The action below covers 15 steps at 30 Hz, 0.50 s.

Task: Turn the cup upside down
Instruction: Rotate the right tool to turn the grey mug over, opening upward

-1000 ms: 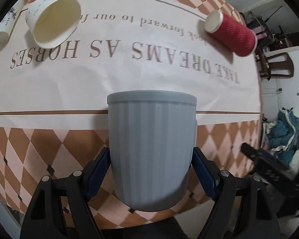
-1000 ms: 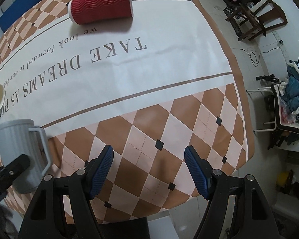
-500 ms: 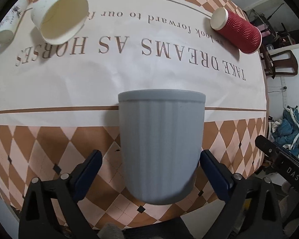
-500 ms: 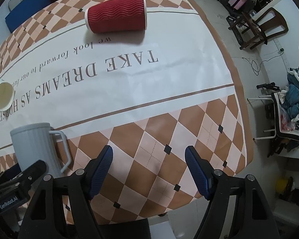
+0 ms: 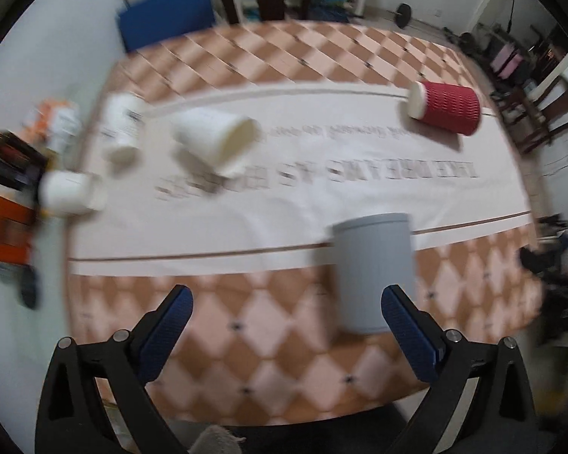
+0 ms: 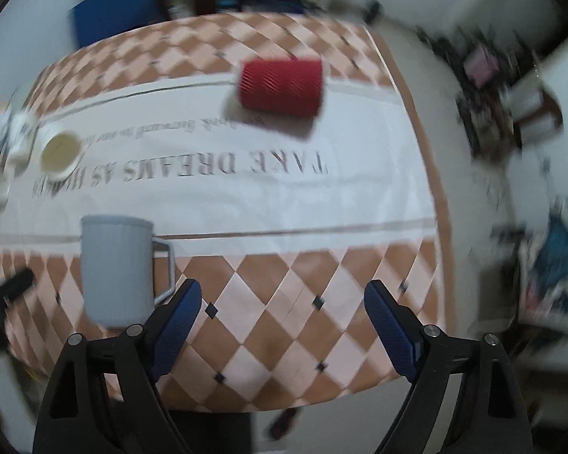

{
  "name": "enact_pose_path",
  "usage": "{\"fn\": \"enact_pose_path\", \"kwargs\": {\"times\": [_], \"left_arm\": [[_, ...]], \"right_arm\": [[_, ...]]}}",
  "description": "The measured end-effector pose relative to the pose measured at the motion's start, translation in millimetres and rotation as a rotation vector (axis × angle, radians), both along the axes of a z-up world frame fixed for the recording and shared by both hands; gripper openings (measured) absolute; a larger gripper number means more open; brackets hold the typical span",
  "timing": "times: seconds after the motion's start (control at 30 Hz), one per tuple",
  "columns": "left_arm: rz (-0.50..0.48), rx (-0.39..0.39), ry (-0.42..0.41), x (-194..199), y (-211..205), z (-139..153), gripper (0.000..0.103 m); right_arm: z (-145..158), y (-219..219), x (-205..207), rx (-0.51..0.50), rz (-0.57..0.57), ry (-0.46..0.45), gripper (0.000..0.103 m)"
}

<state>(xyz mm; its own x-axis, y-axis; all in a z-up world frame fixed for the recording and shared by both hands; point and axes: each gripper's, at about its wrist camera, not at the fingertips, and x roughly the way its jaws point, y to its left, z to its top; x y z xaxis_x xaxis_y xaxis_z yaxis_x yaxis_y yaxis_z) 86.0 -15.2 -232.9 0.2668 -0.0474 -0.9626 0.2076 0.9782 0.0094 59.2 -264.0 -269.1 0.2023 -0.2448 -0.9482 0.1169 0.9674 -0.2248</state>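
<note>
Table [image 5: 284, 355]: we count one, under a brown-and-pink diamond cloth with a white lettered band across its middle; both views are blurred.
Grippers: we count two. The left gripper [image 5: 287, 312] has its blue fingers [image 5: 166, 325] spread wide and holds nothing. The right gripper [image 6: 283, 308] is spread wide as well, with bare cloth between its fingers [image 6: 388, 321].
Cups: we count three that we can name with confidence.
Grey cup [image 5: 373, 270]: one, the largest, standing on the checked part near the table's front edge, where the white band begins. Its wider flat end faces up and it narrows toward the cloth; we see no opening on top. The wall is pale blue-grey and faintly ribbed, with an angular loop handle [image 6: 164, 268] on the side toward the right gripper. It is free of both grippers, just beyond the left one's right finger.
Red cup [image 5: 445, 108]: one, ribbed, lying on its side on the white band.
White paper cup [image 5: 217, 140]: one, also on its side, mouth open.
White containers [image 5: 123, 130]: a few at the table's far left edge, too blurred to count.
</note>
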Motion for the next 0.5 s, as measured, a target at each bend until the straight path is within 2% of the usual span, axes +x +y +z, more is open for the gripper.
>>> {"fn": "enact_pose_path", "kwargs": {"times": [0.13,0.2,0.27,0.37,0.4,0.47,0.5], "left_arm": [[0.027,0.101,-0.045,-20,24,-3,0.102],[0.064,0.134,-0.014,-28,35,-19,0.102],[0.099,0.134,0.034,-34,43,-35,0.102],[0.141,0.143,0.076,-44,45,-57,0.102],[0.152,0.141,0.092,-46,44,-62,0.102],[0.194,0.132,0.127,-49,42,-74,0.102],[0.216,0.129,0.14,-50,41,-78,0.102]], "right_arm": [[10,46,-1,-0.182,0.309,0.025,0.089],[3,74,-3,-0.295,0.515,0.072,0.089],[-8,97,-9,-0.395,0.705,0.112,0.089],[-31,130,-24,-0.612,1.09,0.159,0.089],[-41,138,-31,-0.701,1.249,0.178,0.089],[-57,145,-42,-0.815,1.454,0.206,0.089],[-67,144,-49,-0.89,1.601,0.225,0.089]]}}
